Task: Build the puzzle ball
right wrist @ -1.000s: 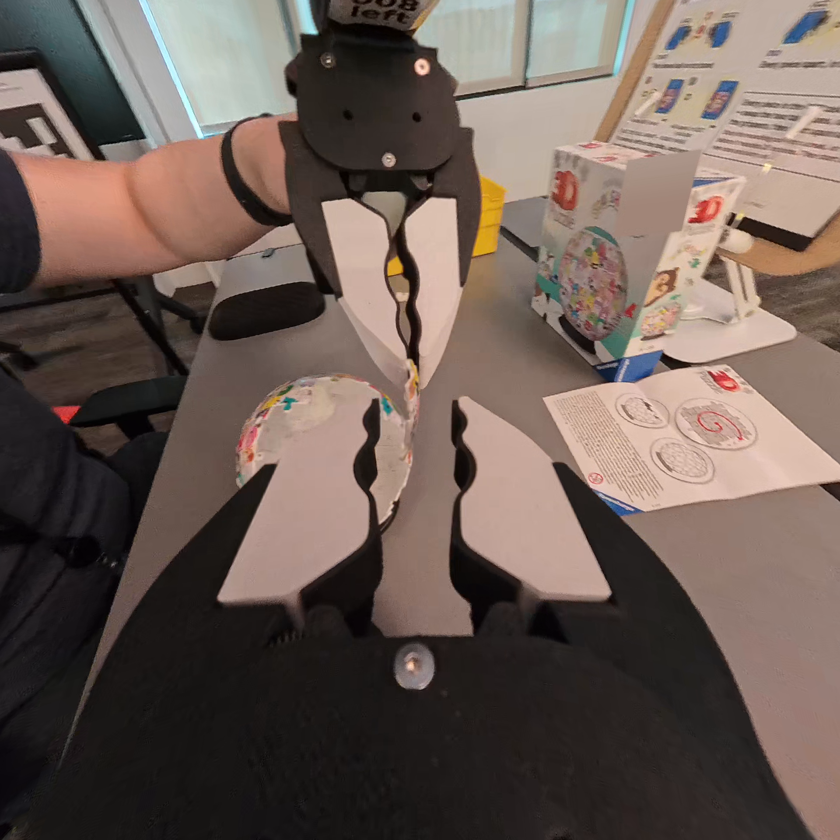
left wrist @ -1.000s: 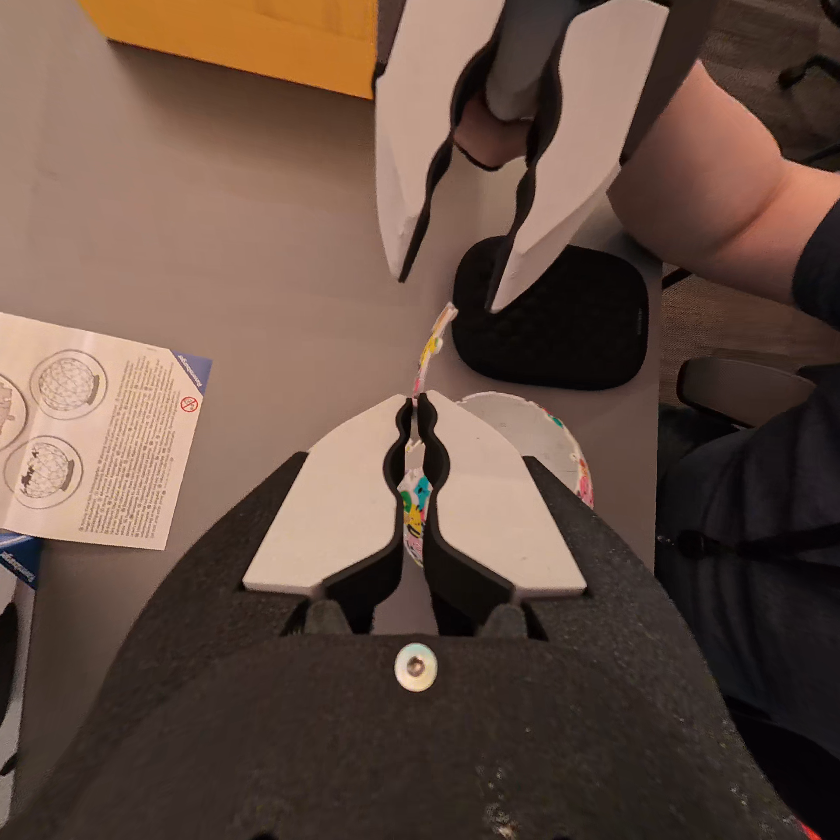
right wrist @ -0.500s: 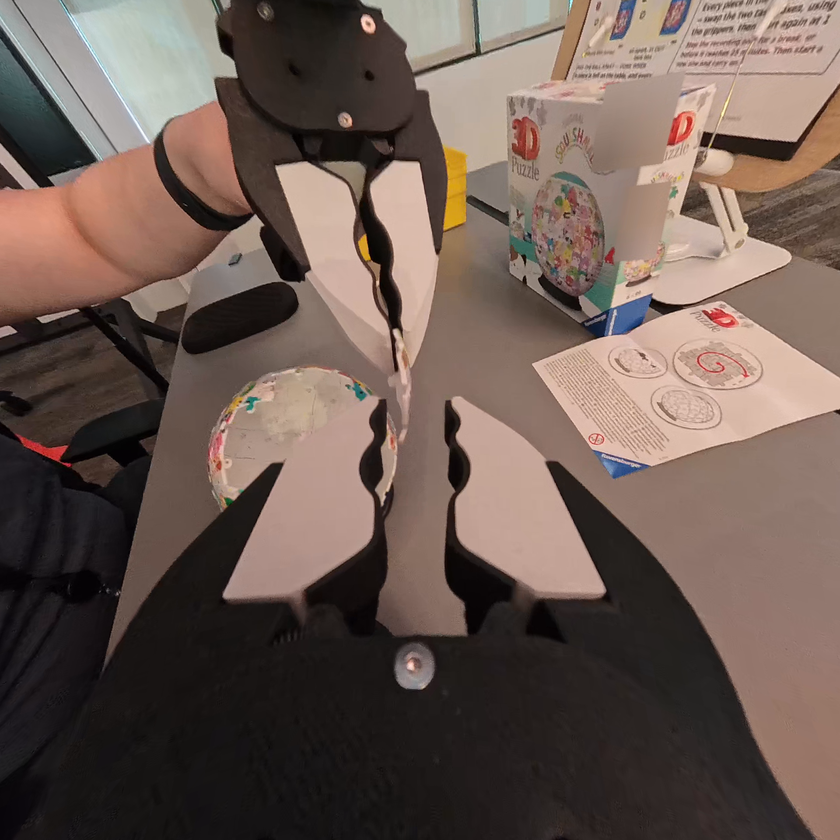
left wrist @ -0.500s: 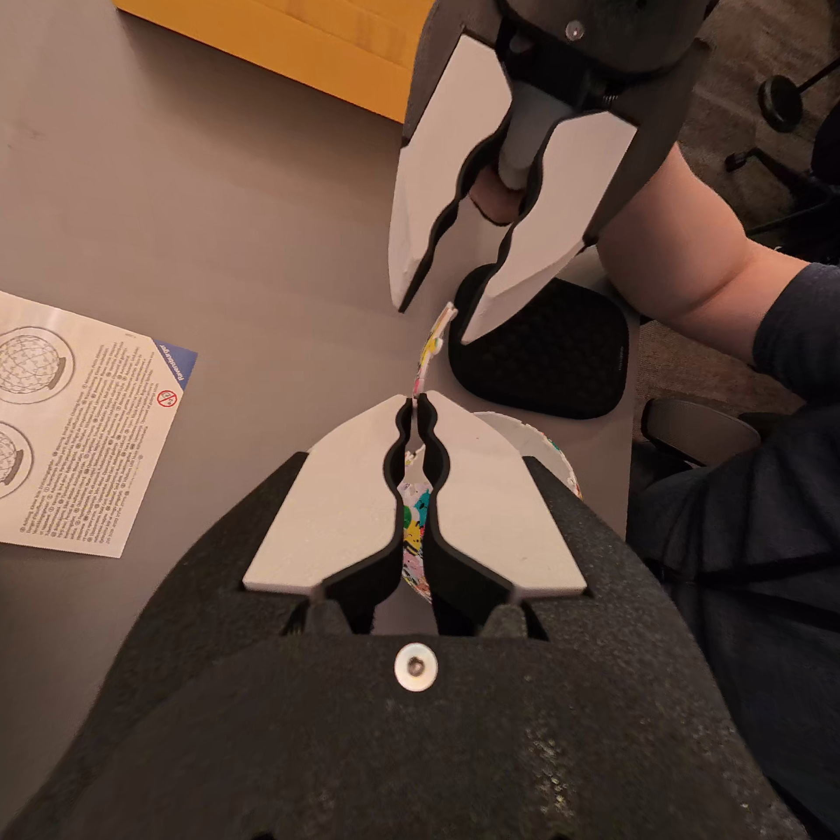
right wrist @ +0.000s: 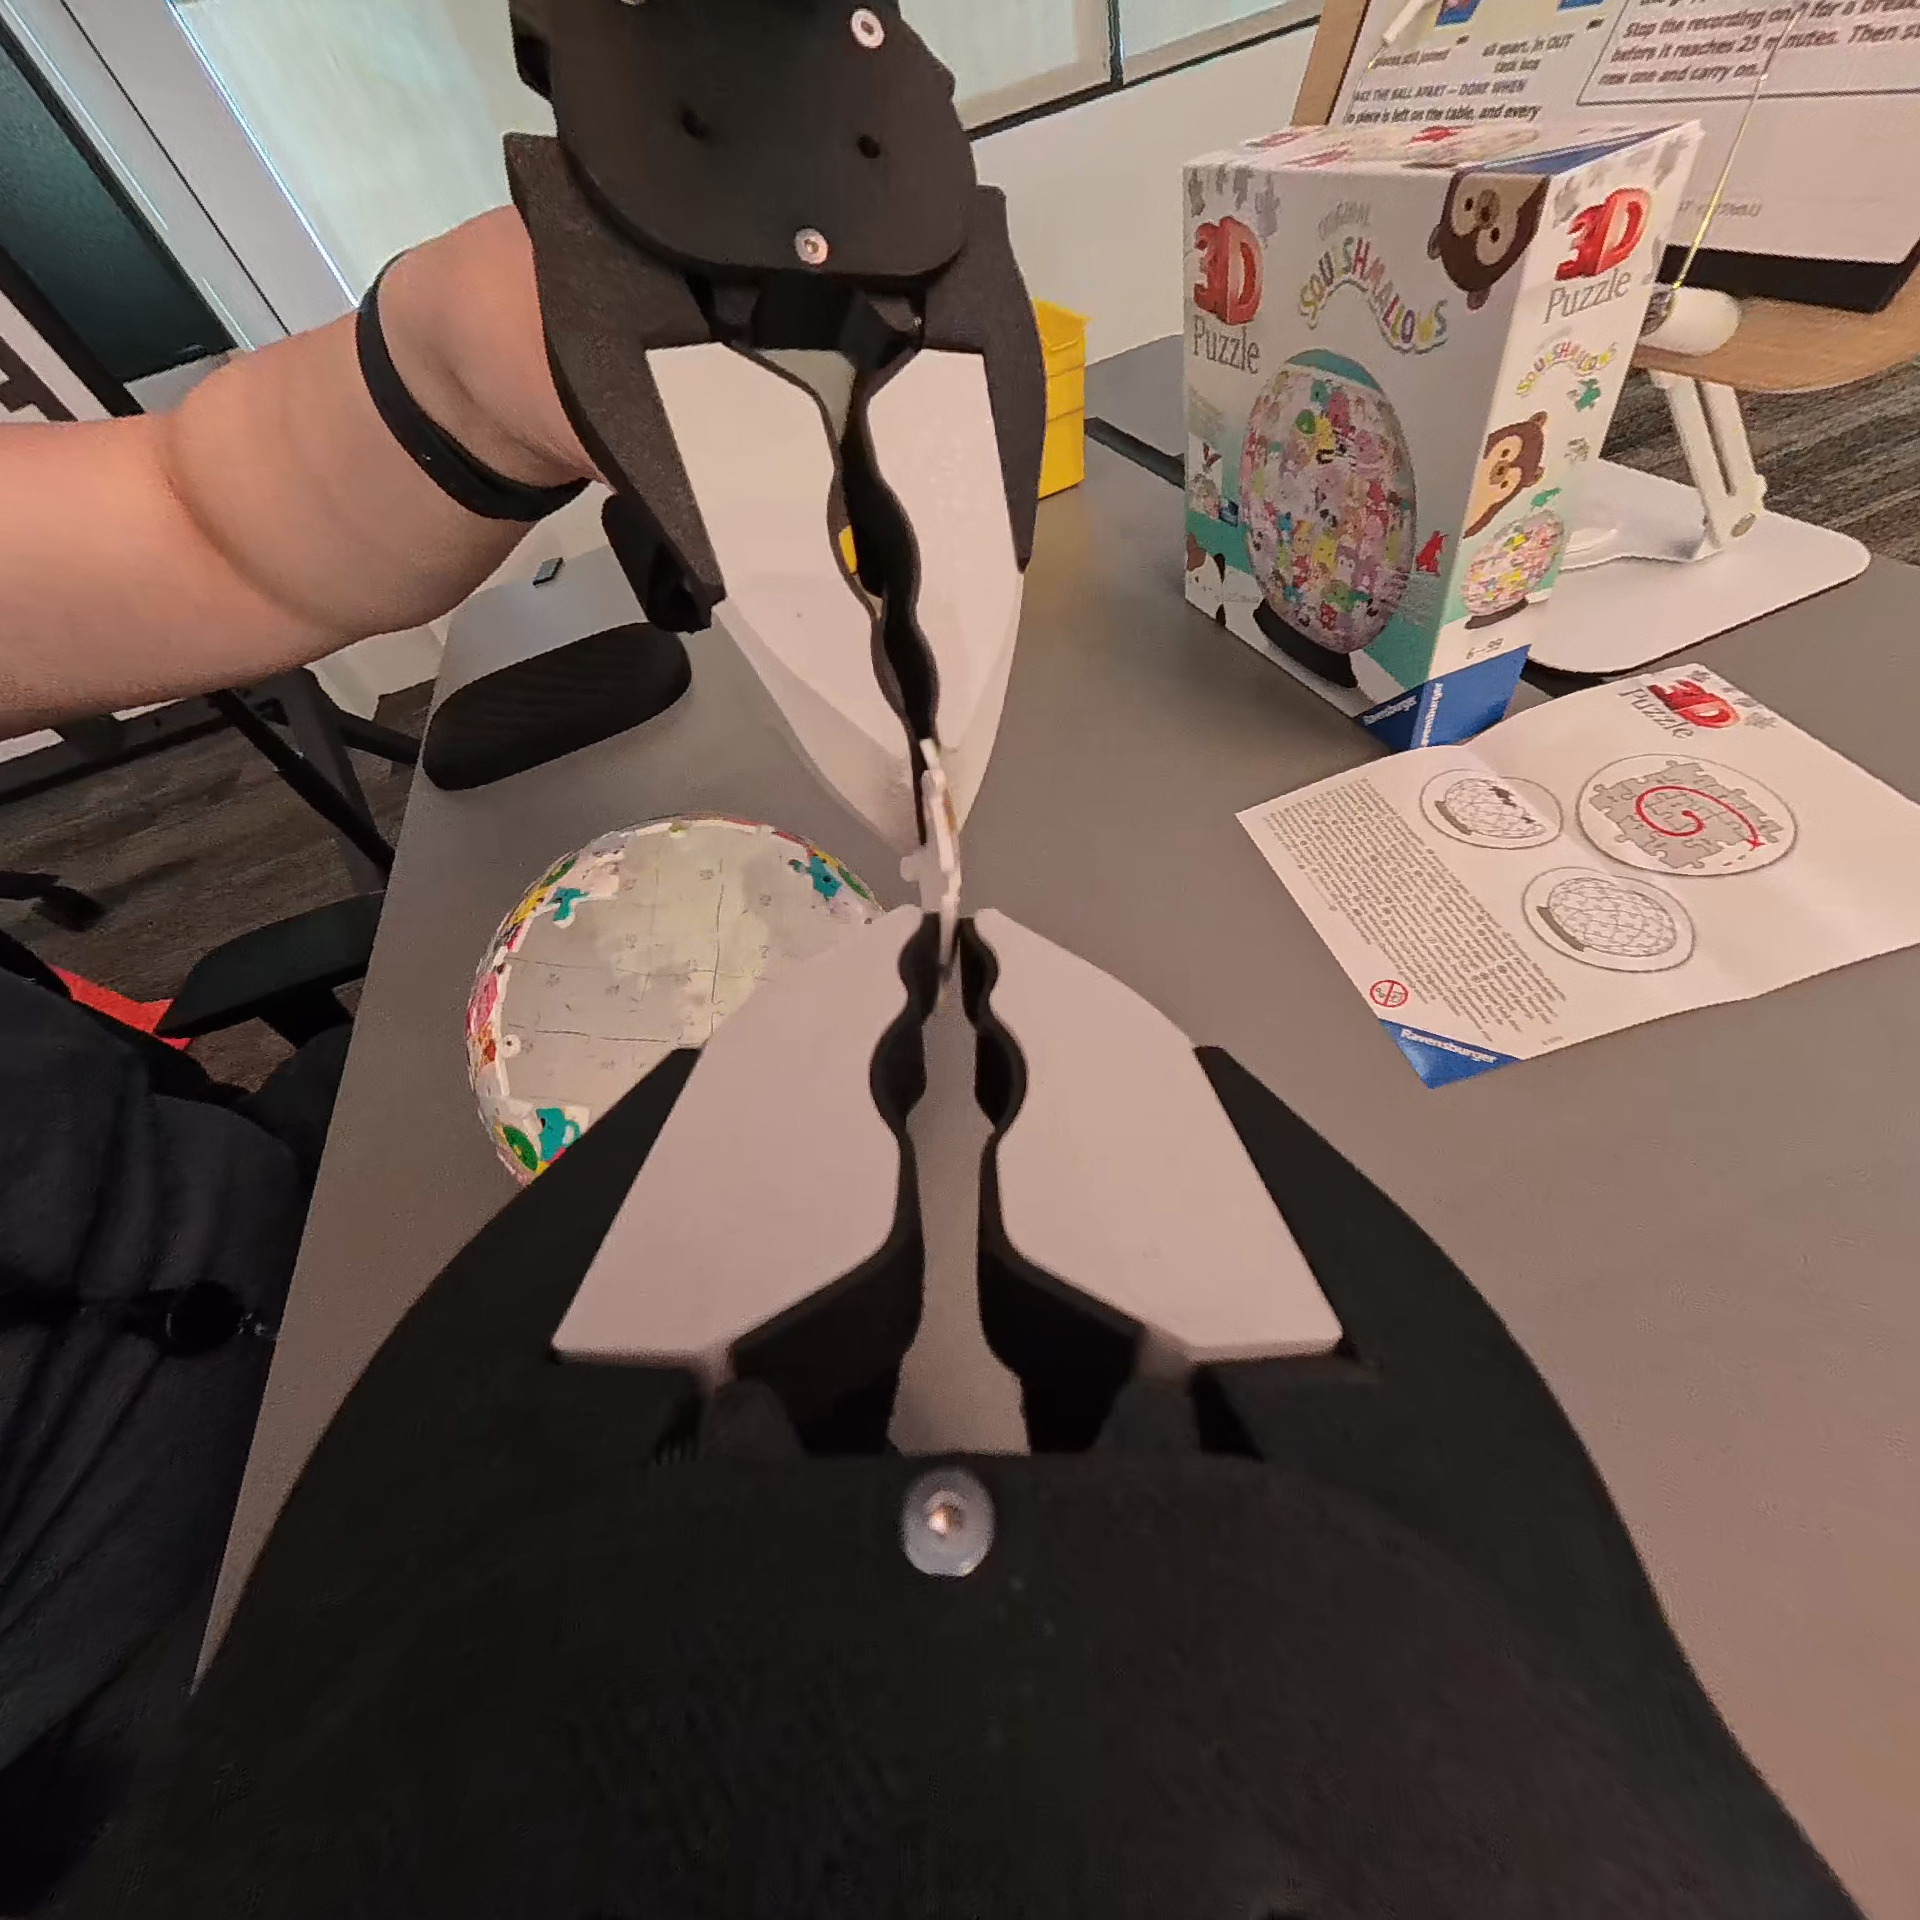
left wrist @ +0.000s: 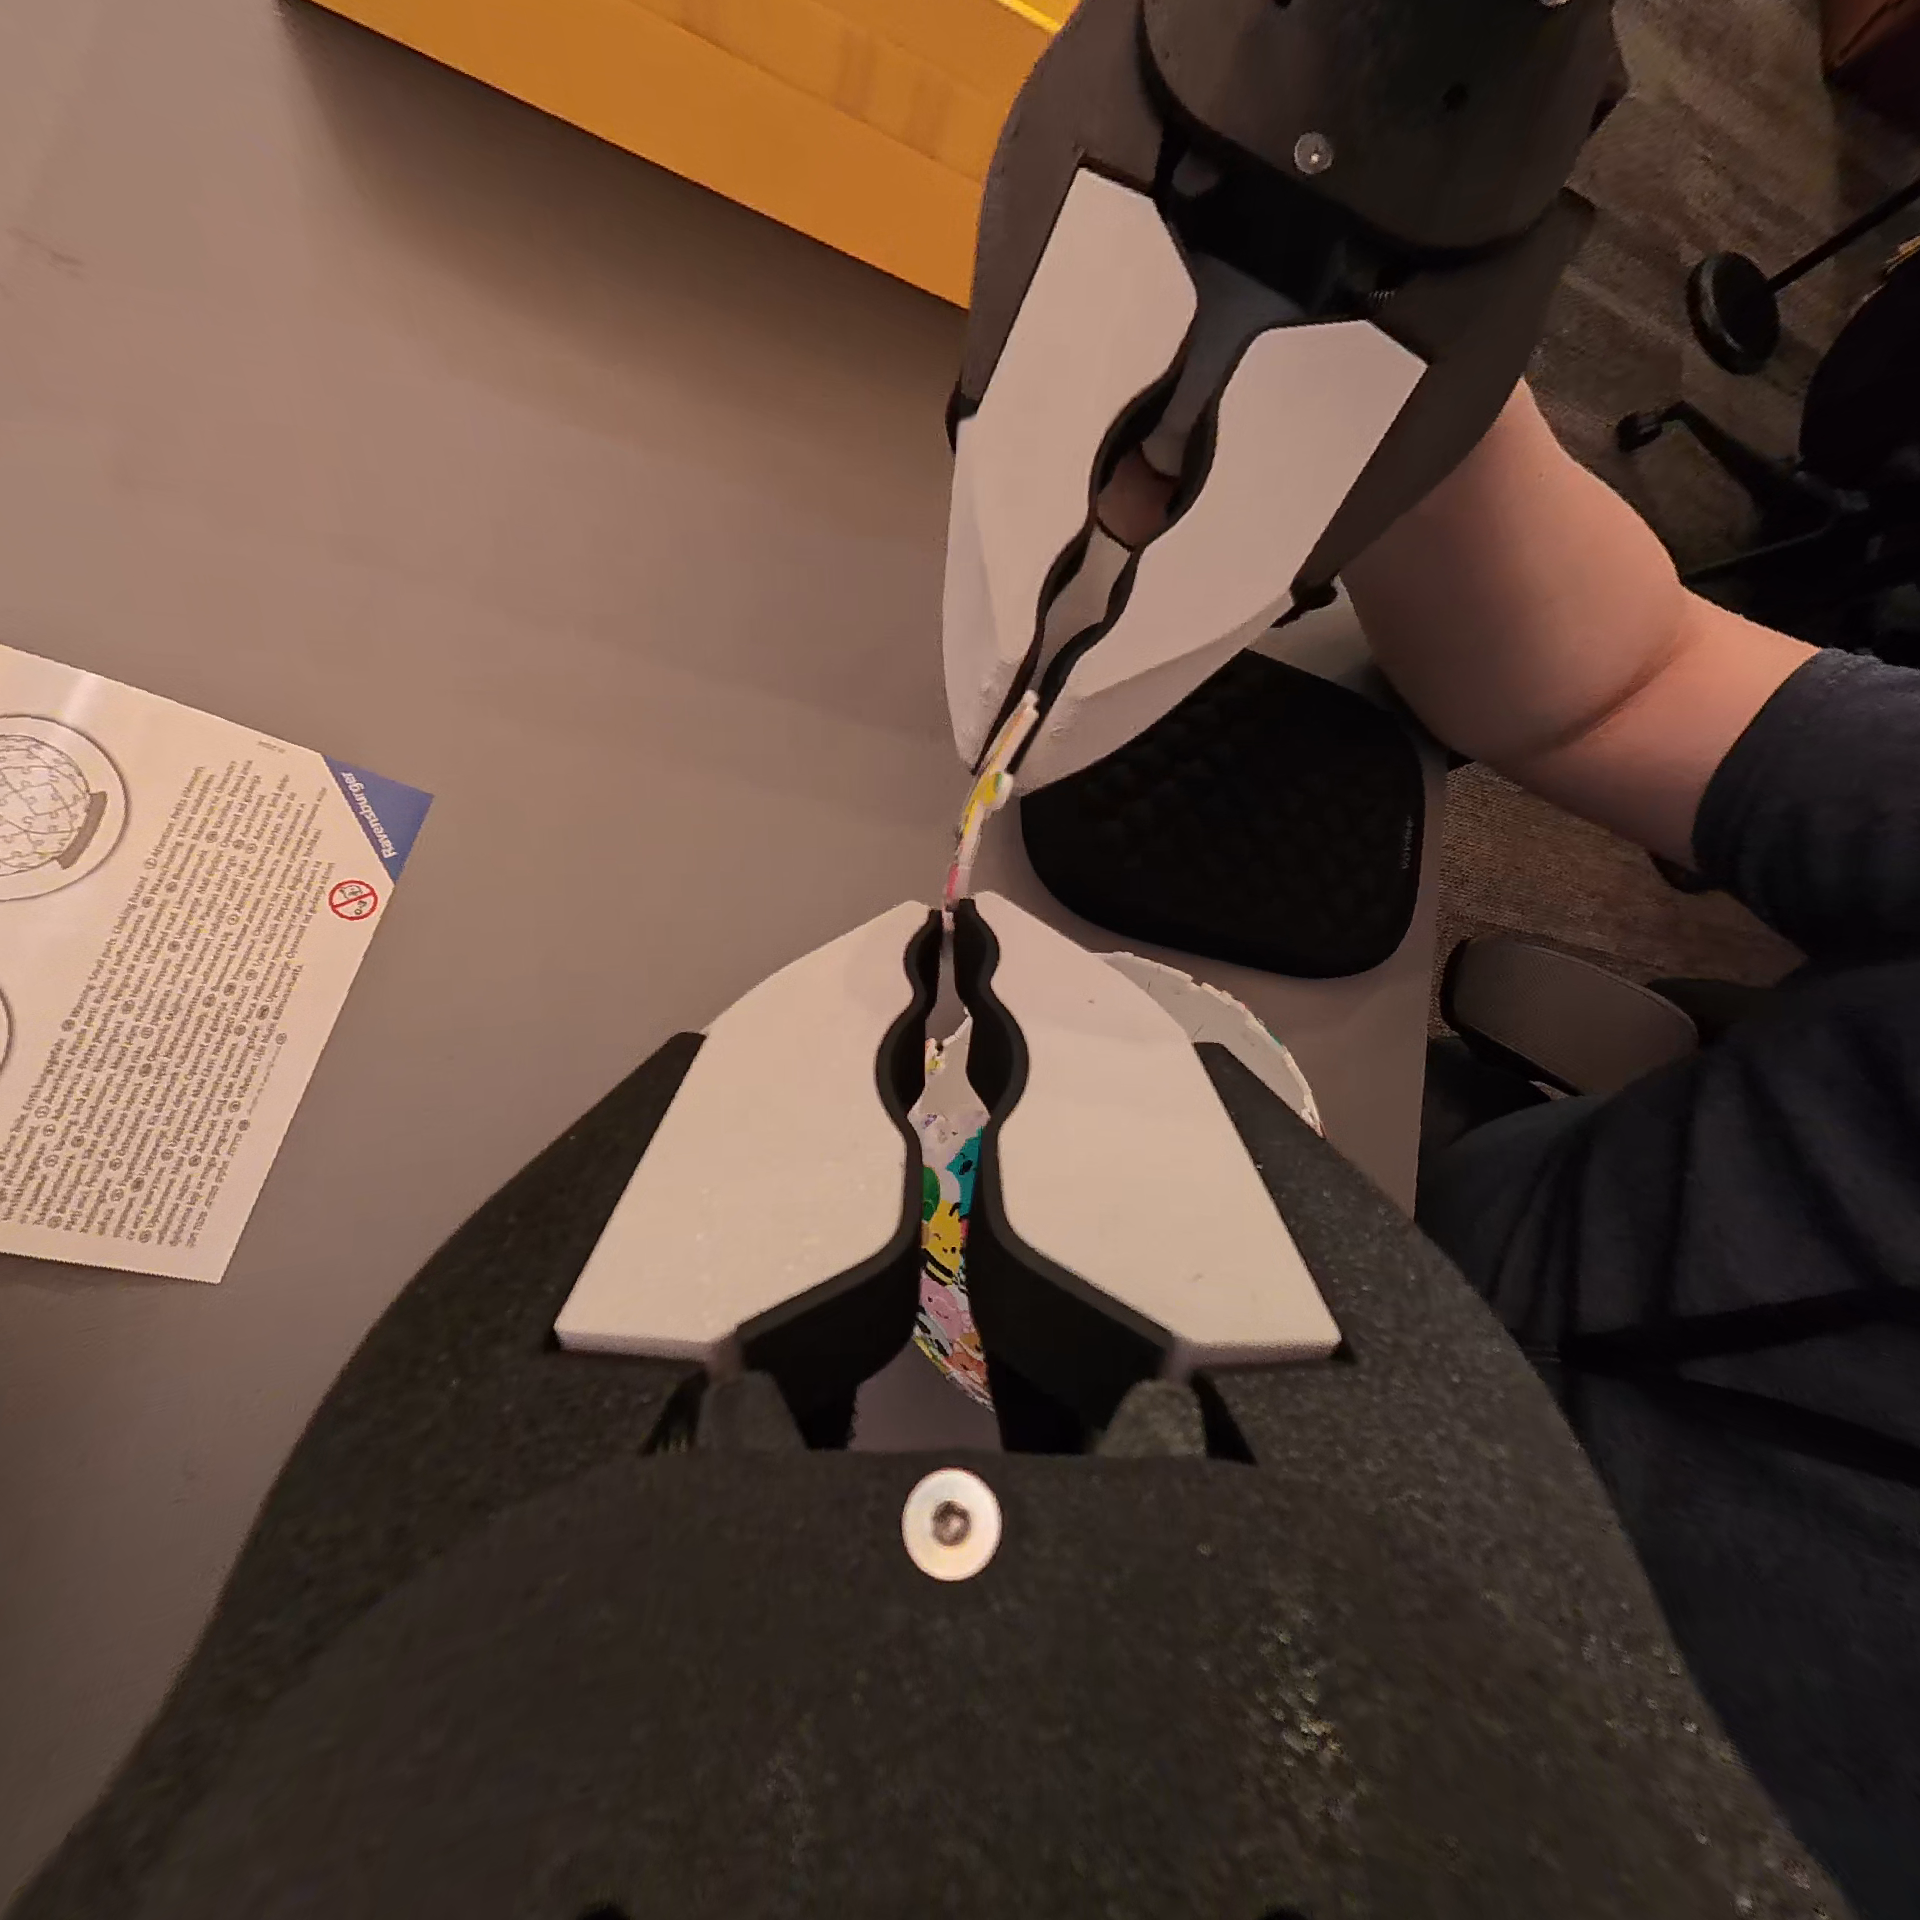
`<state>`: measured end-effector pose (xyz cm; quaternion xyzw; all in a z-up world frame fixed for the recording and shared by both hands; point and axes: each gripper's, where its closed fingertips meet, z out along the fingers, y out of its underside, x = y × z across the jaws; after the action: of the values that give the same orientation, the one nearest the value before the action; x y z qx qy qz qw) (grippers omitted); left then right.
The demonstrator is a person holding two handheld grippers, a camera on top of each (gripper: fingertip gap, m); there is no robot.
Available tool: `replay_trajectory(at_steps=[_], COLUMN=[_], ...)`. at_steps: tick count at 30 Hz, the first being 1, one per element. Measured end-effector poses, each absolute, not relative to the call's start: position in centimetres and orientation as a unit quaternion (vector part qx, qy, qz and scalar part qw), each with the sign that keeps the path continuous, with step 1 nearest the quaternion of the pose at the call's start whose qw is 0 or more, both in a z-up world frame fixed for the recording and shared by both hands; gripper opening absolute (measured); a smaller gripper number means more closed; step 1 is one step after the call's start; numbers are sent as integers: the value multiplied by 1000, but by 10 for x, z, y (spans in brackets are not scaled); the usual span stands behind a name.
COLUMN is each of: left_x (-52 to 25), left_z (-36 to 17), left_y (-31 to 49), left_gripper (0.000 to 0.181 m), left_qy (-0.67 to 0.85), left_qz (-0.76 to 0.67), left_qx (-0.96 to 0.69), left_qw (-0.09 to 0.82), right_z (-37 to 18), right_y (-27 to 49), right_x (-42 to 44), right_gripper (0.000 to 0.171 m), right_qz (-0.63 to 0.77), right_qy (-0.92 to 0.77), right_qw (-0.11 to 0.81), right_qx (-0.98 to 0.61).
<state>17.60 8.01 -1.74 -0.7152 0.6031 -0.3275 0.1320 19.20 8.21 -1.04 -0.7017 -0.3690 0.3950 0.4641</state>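
Observation:
A thin colourful puzzle piece point(left wrist: 982, 821) hangs edge-on in the air between my two grippers, above the grey table. My left gripper point(left wrist: 948, 914) is shut on one end of it. My right gripper point(right wrist: 940, 920) is shut on the other end of the piece point(right wrist: 940, 862). The grippers point tip to tip: the right gripper point(left wrist: 1000, 771) comes in from the top of the left wrist view, the left gripper point(right wrist: 932, 840) from the top of the right wrist view. The partly built puzzle ball point(right wrist: 644, 956) lies on the table below, white inside showing, also seen in the left wrist view point(left wrist: 1226, 1029).
The puzzle box point(right wrist: 1382, 416) stands at the back right, with the instruction leaflet point(right wrist: 1590, 873) in front of it, also in the left wrist view point(left wrist: 177, 966). A black pad point(left wrist: 1236, 821) lies at the table edge. A yellow bin point(left wrist: 790, 114) sits farther back. A white stand base point(right wrist: 1714, 561) is behind the box. My two grippers' fingertips are within a few centimetres of each other.
My right gripper, open earlier, has closed on the free end of the puzzle piece. The two grippers have come closer, tip to tip. The left gripper stayed shut on the piece.

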Motion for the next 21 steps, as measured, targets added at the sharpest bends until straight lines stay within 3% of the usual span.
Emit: replay_trajectory(at_steps=[9, 12, 21], left_x=[176, 176, 176], left_z=[-20, -18, -15], left_y=[80, 82, 83], left_gripper=[2, 2, 2], left_qy=[602, 596, 587], left_qz=[-327, -330, -337], left_qx=[-716, -719, -723], left_qw=[135, 137, 137], right_z=[-12, -8, -3], right_y=[82, 83, 85], right_x=[192, 194, 213], right_gripper=[4, 22, 22], right_qz=[391, 397, 417], right_qy=[-370, -363, -348], right_qw=[461, 466, 475], right_qx=[-705, -702, -692])
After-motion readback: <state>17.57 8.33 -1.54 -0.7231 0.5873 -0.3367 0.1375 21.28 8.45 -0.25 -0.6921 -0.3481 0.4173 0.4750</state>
